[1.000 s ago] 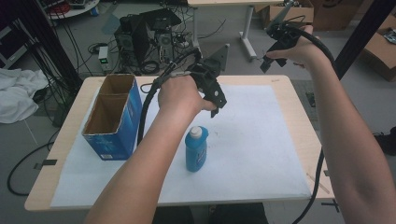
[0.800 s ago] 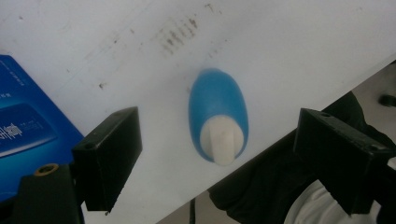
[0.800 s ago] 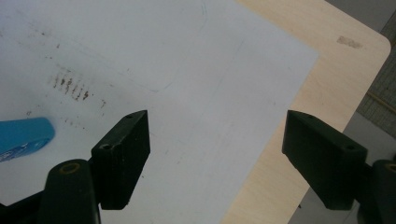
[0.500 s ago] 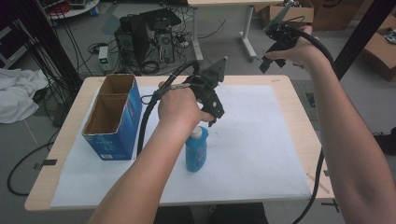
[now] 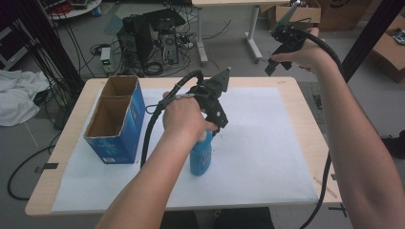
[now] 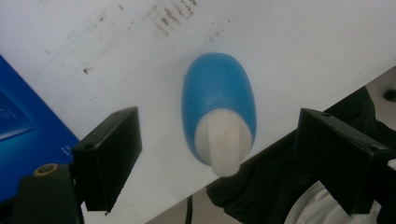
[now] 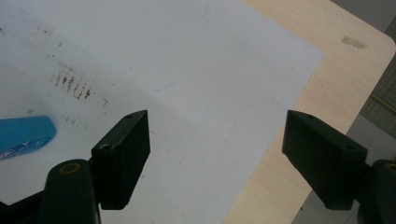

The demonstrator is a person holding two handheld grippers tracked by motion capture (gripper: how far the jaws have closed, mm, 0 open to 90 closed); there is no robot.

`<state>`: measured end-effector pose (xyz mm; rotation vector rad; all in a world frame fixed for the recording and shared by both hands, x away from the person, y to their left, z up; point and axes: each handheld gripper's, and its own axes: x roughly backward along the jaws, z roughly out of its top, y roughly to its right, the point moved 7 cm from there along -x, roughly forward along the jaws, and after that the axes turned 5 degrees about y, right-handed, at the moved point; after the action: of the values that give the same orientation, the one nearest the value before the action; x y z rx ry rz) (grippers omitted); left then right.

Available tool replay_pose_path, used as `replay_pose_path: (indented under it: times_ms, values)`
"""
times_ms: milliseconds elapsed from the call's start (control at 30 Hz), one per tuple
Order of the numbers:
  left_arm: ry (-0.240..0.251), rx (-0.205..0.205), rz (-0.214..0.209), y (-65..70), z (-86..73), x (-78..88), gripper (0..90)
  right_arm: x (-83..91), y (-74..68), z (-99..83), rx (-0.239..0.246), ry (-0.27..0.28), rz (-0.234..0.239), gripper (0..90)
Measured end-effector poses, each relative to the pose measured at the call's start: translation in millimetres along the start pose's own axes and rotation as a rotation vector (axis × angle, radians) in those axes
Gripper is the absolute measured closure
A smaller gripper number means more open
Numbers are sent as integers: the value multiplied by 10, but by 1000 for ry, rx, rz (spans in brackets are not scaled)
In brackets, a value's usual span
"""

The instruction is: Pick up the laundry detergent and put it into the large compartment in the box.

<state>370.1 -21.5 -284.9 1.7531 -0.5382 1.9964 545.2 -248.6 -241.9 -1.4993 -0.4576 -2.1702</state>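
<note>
The left gripper hung spread wide directly over the upright blue plastic bottle with its white cap on the white sheet; it wanted lowering straight, cap centred, while the right gripper waited aloft, equally unclenched and empty.

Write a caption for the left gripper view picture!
Open claw poised above a standing blue bottle with a white cap.
</note>
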Motion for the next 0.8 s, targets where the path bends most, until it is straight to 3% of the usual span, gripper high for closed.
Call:
replay_pose_path:
  times_ms: [800]
  values:
    - [-25,13,-4,30,-79,-303,155,-38,-36,-6,2,1,2,238]
